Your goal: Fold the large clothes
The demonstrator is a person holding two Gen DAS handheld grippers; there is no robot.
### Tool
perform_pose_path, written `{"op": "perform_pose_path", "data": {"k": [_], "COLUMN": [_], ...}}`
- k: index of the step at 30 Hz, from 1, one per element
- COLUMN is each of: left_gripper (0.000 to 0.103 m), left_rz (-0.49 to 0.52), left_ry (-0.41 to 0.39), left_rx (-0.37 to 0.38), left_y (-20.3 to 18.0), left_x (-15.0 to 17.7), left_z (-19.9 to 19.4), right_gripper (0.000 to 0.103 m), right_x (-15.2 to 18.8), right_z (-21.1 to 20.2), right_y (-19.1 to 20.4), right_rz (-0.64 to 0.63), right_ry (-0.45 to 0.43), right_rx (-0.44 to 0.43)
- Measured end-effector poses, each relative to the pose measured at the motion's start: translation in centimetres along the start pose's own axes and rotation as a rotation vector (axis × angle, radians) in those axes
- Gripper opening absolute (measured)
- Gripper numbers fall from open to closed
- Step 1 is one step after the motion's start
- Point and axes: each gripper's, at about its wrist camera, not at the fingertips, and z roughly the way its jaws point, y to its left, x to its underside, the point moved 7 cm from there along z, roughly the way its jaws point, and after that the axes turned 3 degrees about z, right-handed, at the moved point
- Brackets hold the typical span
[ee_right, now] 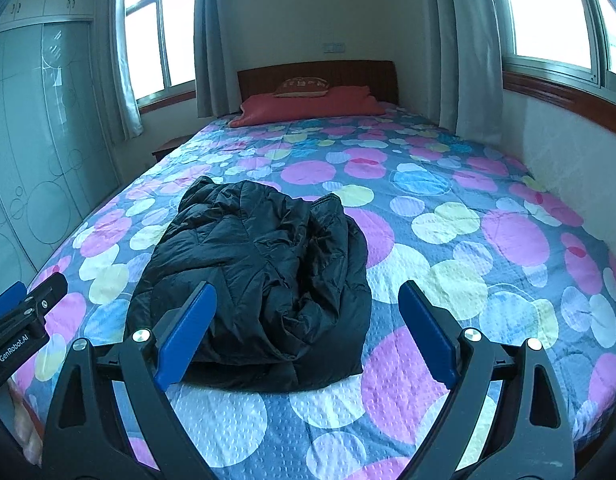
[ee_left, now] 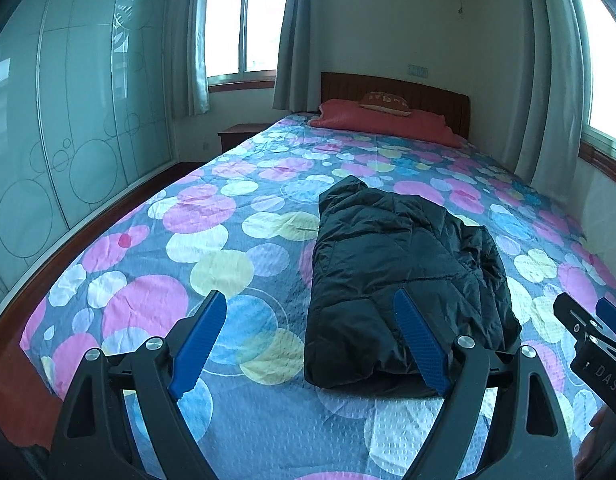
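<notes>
One black puffer jacket (ee_left: 404,280) lies folded into a thick bundle on the bed (ee_left: 235,208), near the foot end, its long axis running from foot toward headboard. From the left gripper (ee_left: 314,344) it sits at about one o'clock, overlapped only by that gripper's right finger; from the right gripper (ee_right: 308,332) it sits at about eleven o'clock, behind its left finger. Both grippers hang above the bedspread with their blue pads spread wide and nothing between them, neither touching the cloth. The two look about equally near, flanking the bundle's near edge. I count one jacket, two grippers, one red pillow (ee_right: 308,106) with a small cushion (ee_right: 303,87) on it at twelve o'clock.
</notes>
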Motion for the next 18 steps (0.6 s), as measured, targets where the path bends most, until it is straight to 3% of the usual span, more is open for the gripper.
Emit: {"op": "perform_pose_path", "data": {"k": [18], "left_gripper": [0.084], "left_rz": [0.003], "left_ry": [-0.001], "left_rx": [0.000], "left_y": [-0.17], "left_x": [0.15], "left_z": [0.08], "right_gripper": [0.092], "right_x": [0.10], "right_z": [0.05], "right_y": [0.81], "right_rz": [0.000], "right_ry": [-0.010], "right_rx": [-0.011]}}
